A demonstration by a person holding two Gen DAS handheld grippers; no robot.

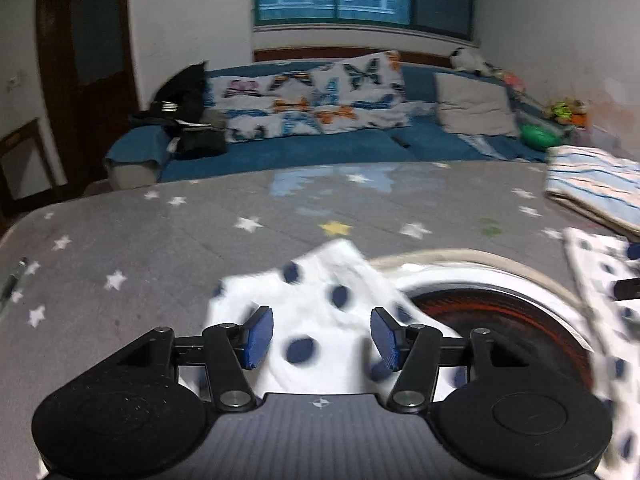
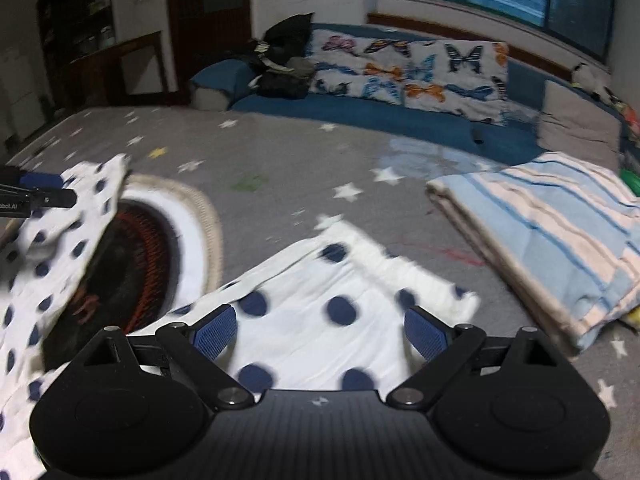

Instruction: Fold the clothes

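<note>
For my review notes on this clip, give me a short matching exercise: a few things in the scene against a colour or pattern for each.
Things:
1. garment between the grippers
2. folded blanket
3. pillow on the sofa
4. table cover

Patterns:
A. grey with stars
B. blue and cream stripes
C. white with dark blue dots
D. white with butterflies

Pairs: 1-C, 2-B, 3-D, 4-A
</note>
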